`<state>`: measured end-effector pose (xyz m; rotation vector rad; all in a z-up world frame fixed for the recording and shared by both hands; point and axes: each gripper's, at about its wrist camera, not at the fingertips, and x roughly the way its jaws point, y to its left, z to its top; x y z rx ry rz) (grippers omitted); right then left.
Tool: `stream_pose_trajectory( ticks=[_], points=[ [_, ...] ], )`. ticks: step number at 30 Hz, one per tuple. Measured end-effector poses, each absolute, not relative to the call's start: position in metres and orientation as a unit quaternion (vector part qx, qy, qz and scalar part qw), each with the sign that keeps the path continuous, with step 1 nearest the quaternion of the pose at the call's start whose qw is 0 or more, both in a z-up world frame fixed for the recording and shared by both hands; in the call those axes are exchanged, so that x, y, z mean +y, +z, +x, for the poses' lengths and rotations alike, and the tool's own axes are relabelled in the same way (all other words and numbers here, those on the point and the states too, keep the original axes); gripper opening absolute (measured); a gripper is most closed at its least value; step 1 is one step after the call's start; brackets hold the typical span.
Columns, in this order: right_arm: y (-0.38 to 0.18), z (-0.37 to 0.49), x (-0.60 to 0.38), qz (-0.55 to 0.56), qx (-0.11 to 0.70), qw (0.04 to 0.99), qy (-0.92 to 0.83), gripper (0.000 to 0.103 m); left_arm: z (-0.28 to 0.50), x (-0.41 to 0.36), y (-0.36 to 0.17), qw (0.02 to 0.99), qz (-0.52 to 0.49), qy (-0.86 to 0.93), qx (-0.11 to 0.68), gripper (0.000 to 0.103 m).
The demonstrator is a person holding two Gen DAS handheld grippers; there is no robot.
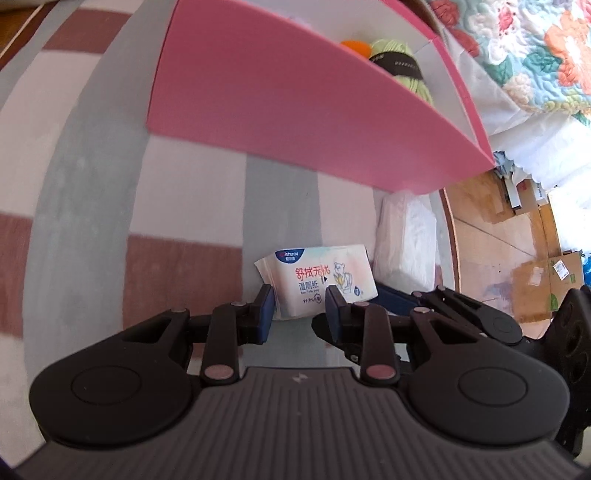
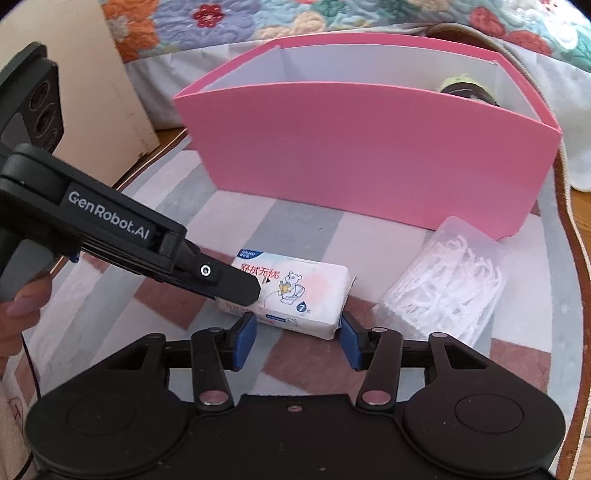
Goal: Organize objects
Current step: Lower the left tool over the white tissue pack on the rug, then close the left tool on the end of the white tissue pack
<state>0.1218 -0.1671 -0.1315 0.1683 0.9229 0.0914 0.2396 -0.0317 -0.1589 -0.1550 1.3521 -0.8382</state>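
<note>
Wet-wipe pack [image 2: 295, 295], white with red lettering and a small bear drawing, lies flat on the striped cloth of the desk [image 2: 303, 225], low in the middle of the right wrist view. The right gripper [image 2: 295, 338] straddles its near end: the blue fingers [image 2: 244, 341] stand apart on either side, the right one touching the pack's corner, the left one just beside it, with no squeeze visible. The left gripper [image 2: 240, 286] reaches in from the left of that frame, its dark tip resting on the pack's left end. In the left wrist view, the left gripper's [image 1: 299, 308] fingers [image 1: 266, 308] are close together but parted, the pack [image 1: 317, 280] showing in the narrow gap; whether they pinch it cannot be told. A clear bag of white floss picks [image 2: 443, 288] lies just right of the pack. Behind both stands a pink box [image 2: 369, 158], holding green yarn [image 1: 399, 66] and something orange [image 1: 354, 46]. A floral quilt [image 2: 332, 14] fills the top of the frame.
</note>
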Motion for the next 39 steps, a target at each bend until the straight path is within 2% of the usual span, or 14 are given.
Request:
stream_pose_trajectory(
  ticks=[6,14,39],
  points=[
    [-0.131,0.120,-0.154,0.066,0.449,0.889,0.060,0.076,0.239,-0.034,-0.160,0.706,-0.067,-0.358,0.607,0.029],
    [-0.135,0.125,-0.143,0.046,0.444,0.894,0.046,0.086,0.234,-0.041,-0.156,0.722,-0.048,-0.357,0.590,0.028],
    [-0.113,0.120,-0.129,-0.018,0.429,0.903,0.031,0.080,0.213,-0.035,-0.122,0.730,-0.037,-0.371,0.572,0.029]
  ],
)
